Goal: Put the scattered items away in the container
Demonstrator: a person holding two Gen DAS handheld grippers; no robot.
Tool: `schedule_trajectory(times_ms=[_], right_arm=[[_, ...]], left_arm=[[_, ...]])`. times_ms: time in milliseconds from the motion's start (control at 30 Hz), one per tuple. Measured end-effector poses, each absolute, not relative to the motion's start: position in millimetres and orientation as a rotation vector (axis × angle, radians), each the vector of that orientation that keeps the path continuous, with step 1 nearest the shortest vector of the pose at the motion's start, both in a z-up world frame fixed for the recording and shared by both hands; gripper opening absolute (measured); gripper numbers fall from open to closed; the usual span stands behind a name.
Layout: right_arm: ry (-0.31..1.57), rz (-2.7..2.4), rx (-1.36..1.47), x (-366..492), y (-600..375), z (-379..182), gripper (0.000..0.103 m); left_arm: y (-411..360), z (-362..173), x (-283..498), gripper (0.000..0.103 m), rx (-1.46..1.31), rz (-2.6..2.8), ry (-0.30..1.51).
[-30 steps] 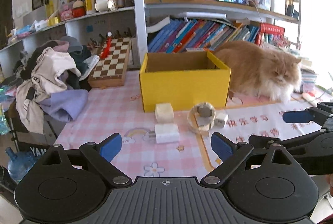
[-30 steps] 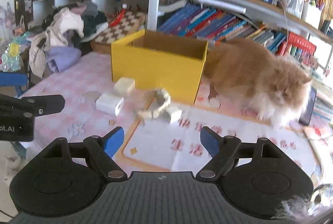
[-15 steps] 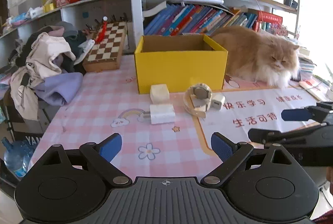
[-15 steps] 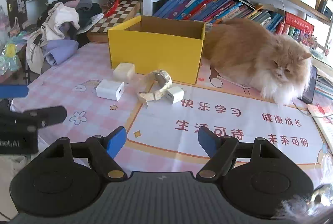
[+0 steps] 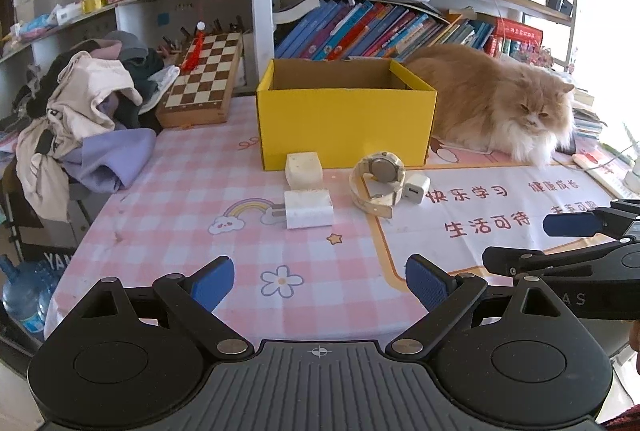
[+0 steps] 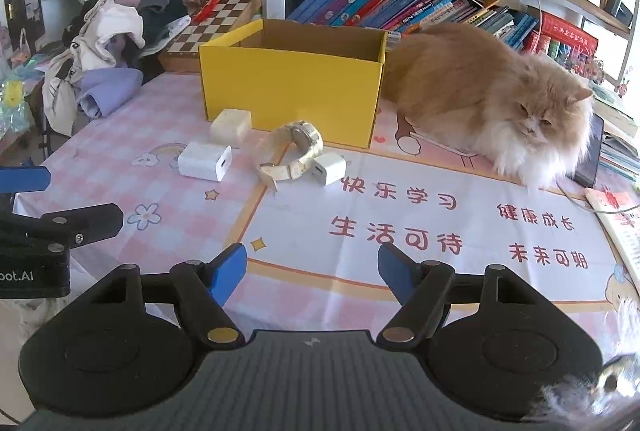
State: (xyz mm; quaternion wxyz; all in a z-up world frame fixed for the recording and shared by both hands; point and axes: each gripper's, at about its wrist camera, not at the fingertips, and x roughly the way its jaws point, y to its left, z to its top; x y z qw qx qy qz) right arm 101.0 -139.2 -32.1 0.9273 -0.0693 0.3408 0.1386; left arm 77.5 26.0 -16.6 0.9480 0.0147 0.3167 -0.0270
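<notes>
Jaws: your left gripper (image 5: pixel 318 285) is spread wide, nothing between; your right gripper (image 6: pixel 312 271) is closing, also on nothing. Both hover over the desk's near edge. Cream charger (image 5: pixel 304 169), white charger (image 5: pixel 309 209), watch (image 5: pixel 378 177) and small adapter (image 5: pixel 416 188) lie mid-desk, just before the yellow box (image 5: pixel 346 123).

Long-haired orange cat (image 5: pixel 496 103), lying at desk's far right edge. Folding chessboard (image 5: pixel 206 79), far edge, left part. Heap of clothes (image 5: pixel 84 111), far left corner. Slanted books (image 5: pixel 372 27), shelf behind.
</notes>
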Motion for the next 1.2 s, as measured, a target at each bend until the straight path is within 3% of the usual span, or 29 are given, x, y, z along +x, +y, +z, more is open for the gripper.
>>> schedule_trajectory(times_ms=[1200], right_arm=[[0.742,0.281,-0.143,120,-145,-41,0.071]], left_arm=[[19,-25,95,0.095,0.020,-0.051,0.679]])
